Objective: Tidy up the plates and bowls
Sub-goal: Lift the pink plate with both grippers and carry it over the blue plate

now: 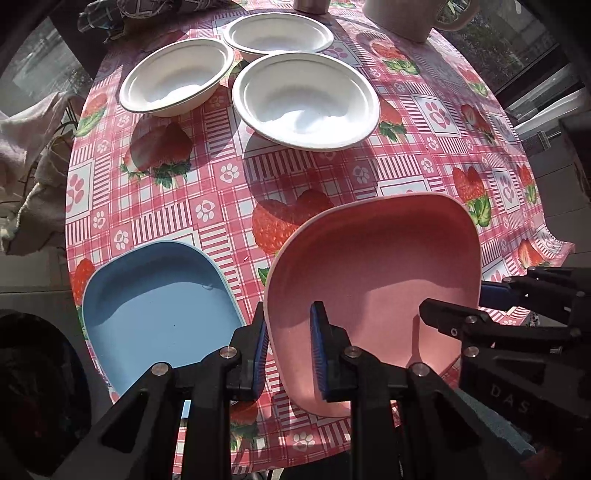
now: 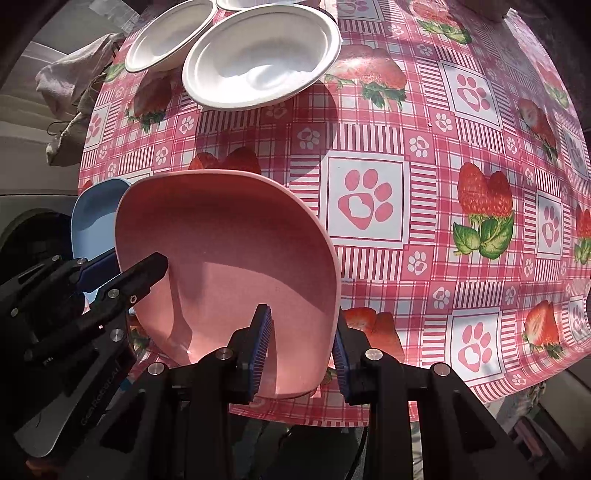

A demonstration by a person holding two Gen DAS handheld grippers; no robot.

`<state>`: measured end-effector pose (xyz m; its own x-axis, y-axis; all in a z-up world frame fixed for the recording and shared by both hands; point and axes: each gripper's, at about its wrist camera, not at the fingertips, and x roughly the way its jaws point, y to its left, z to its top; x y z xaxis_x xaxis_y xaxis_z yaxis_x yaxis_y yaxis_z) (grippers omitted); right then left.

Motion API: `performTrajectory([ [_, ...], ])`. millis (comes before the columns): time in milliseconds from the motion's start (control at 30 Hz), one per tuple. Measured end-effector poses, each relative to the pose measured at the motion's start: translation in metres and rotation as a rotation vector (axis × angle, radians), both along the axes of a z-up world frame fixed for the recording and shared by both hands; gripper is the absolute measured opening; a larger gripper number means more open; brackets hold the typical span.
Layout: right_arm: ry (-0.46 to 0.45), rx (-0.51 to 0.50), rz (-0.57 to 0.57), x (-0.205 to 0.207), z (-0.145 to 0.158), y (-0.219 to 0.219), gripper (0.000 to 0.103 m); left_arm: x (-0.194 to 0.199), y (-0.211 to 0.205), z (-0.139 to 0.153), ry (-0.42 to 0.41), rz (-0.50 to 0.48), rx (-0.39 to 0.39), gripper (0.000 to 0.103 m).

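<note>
A pink plate [image 1: 373, 280] lies near the table's front edge, with a blue plate [image 1: 155, 314] to its left. My left gripper [image 1: 288, 354] straddles the pink plate's left rim, one finger inside and one outside. My right gripper [image 2: 303, 350] straddles its right rim the same way; it also shows in the left wrist view [image 1: 458, 306]. The pink plate [image 2: 229, 266] looks slightly lifted at the front. Whether the pads press the rim is unclear. Three white paper bowls [image 1: 306, 99] sit at the far side.
The round table [image 1: 229, 192] has a pink strawberry-and-paw cloth. A pink mug [image 1: 402, 18] and a metal cup [image 1: 310, 5] stand at the far edge. Cloths [image 1: 29, 147] hang on a chair to the left. The table's edge is just under my grippers.
</note>
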<state>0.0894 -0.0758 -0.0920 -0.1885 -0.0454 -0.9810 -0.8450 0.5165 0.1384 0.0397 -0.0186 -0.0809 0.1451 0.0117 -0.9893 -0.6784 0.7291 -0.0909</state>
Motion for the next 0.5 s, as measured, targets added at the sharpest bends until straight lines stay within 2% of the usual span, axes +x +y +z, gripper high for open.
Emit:
performTrajectory([
  [500, -0.017, 0.036, 0.088, -0.031, 0.017, 0.023, 0.035, -0.033, 0.017, 0.009, -0.018, 0.091, 0.033, 0.023],
])
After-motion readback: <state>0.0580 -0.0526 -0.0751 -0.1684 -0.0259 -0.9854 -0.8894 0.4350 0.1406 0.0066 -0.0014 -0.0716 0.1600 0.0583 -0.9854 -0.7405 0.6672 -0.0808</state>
